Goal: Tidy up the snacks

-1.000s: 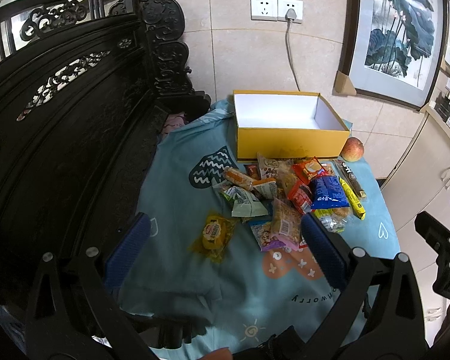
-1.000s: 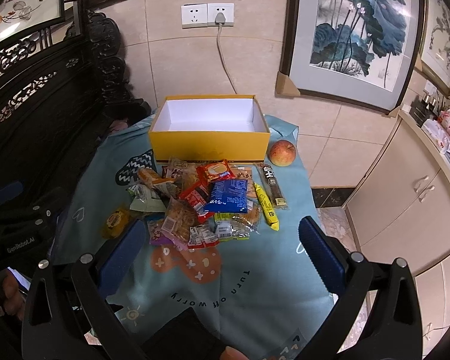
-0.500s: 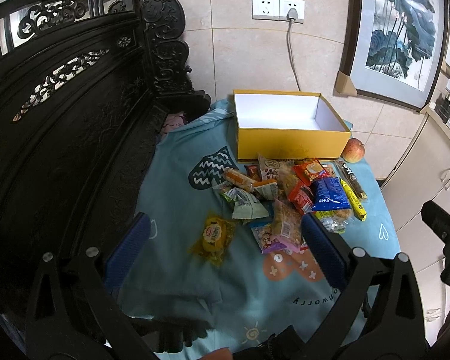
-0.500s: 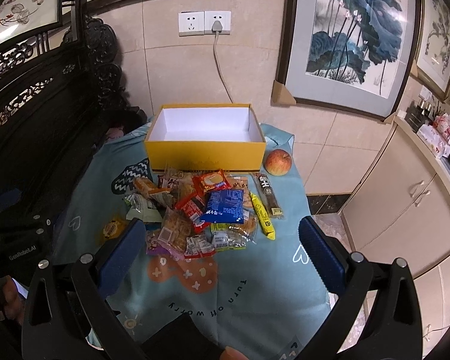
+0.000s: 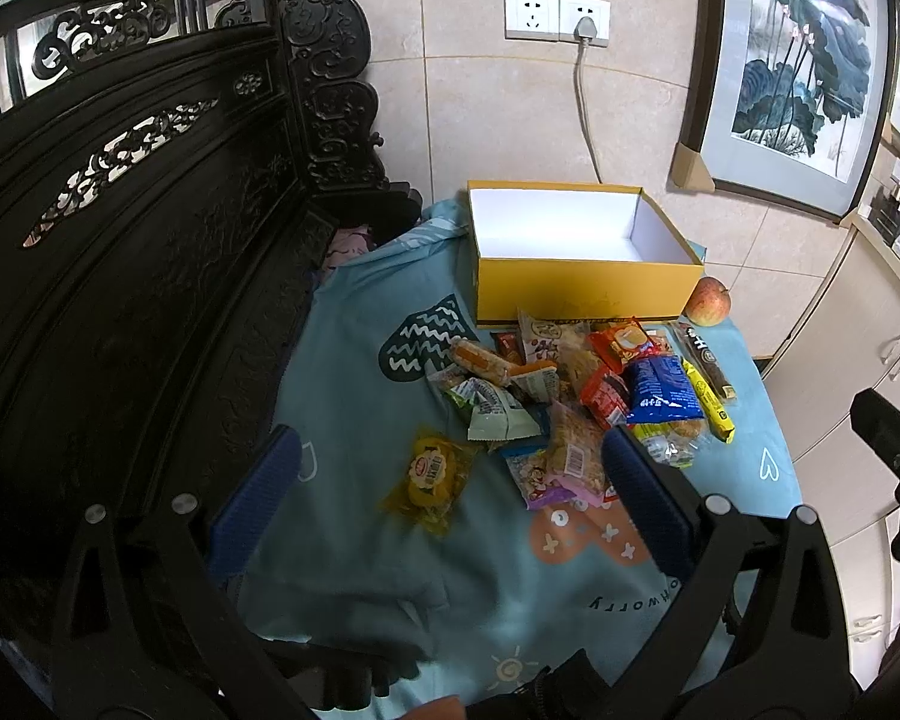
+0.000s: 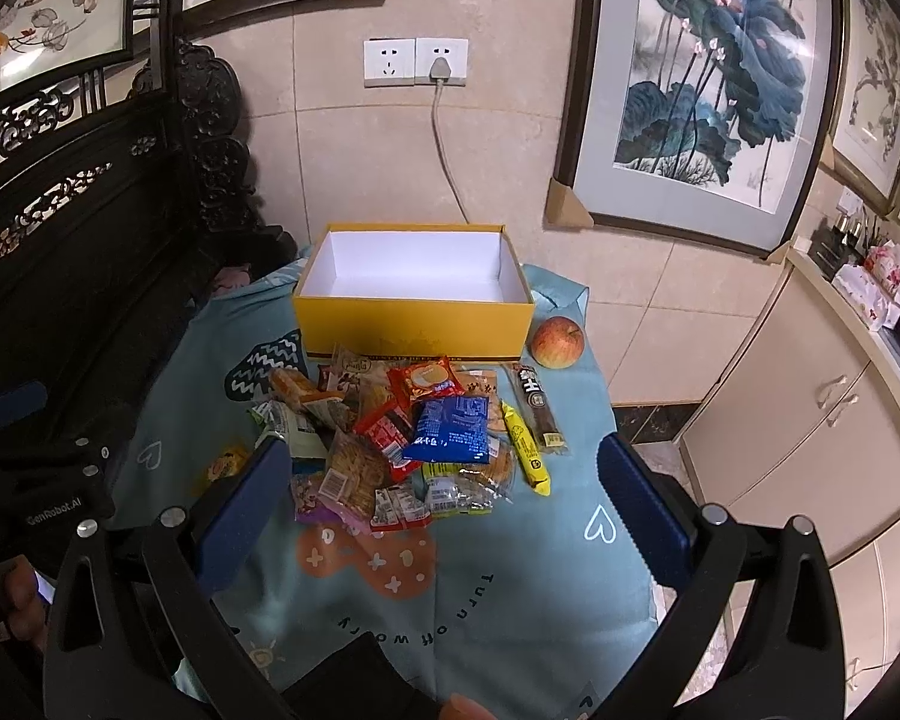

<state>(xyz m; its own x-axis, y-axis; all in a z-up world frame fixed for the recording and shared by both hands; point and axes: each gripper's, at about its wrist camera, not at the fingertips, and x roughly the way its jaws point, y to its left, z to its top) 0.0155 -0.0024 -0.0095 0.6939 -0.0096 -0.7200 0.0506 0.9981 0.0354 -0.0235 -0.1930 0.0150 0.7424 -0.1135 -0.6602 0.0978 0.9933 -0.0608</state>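
A pile of wrapped snacks (image 5: 576, 396) lies on a light blue cloth, in front of an empty yellow box (image 5: 582, 252) with a white inside. The pile (image 6: 414, 426) and box (image 6: 414, 294) also show in the right wrist view. A blue packet (image 6: 450, 420) tops the pile. A yellow snack (image 5: 429, 474) lies apart at the left. My left gripper (image 5: 450, 492) is open and empty, above the near part of the table. My right gripper (image 6: 438, 492) is open and empty, held higher, near the front of the pile.
A red apple (image 6: 557, 342) sits right of the box. A dark carved wooden bench (image 5: 120, 270) stands along the left. A tiled wall with a socket and cable (image 6: 441, 138) is behind. Beige cabinets (image 6: 810, 408) stand at the right. The blue tablecloth (image 6: 480, 588) hangs over the near edge.
The right gripper has risen and pulled back, so the table looks smaller and lower in its view. The left gripper has hardly moved. Both stay open.
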